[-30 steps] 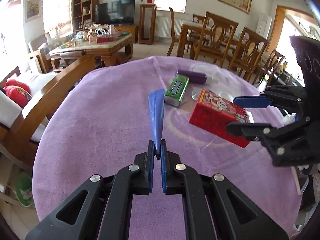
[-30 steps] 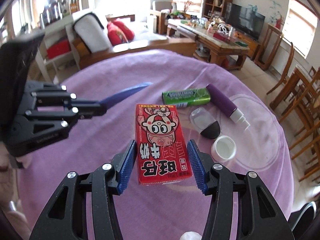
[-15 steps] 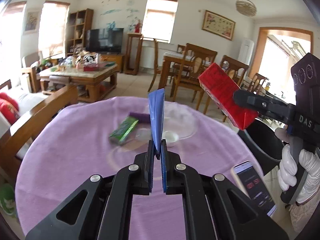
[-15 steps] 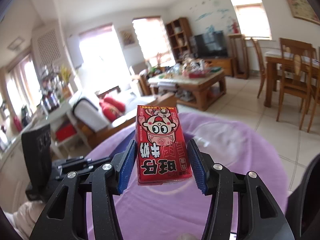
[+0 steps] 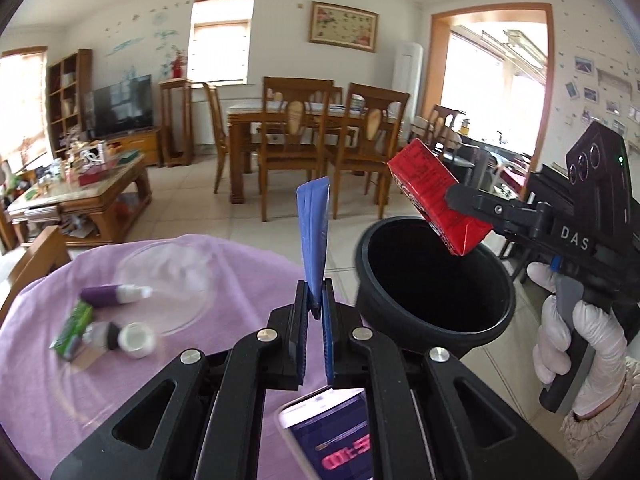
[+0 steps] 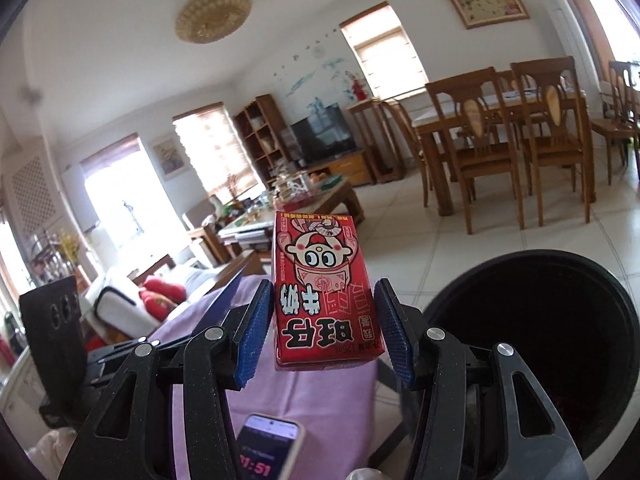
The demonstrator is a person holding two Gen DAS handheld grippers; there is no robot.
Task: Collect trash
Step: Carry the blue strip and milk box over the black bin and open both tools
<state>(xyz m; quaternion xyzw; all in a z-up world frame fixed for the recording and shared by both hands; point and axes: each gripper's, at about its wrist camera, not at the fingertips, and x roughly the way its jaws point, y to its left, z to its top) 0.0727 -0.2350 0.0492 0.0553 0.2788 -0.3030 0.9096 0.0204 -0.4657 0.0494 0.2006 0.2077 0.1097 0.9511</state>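
My right gripper [image 6: 324,328] is shut on a red milk carton [image 6: 320,288] and holds it in the air; in the left wrist view the carton [image 5: 436,196] hangs tilted over the mouth of the black trash bin [image 5: 496,320]. The bin [image 6: 616,304] sits at the right of the right wrist view. My left gripper [image 5: 315,312] is shut on a flat blue wrapper [image 5: 314,232] that stands upright, just left of the bin. A green gum pack [image 5: 74,326], a purple tube [image 5: 108,295] and a white cap [image 5: 136,340] lie on the purple tablecloth [image 5: 224,264].
A phone [image 5: 332,432] lies on the table's near edge under my left gripper. A clear round dish [image 5: 172,280] sits on the cloth. Wooden dining chairs [image 5: 296,152] and a table stand behind the bin; a coffee table [image 5: 80,196] is at left.
Both grippers swung right, off the table's middle toward the bin. The red carton went from beside the table to over the bin's mouth. The blue wrapper stays gripped.
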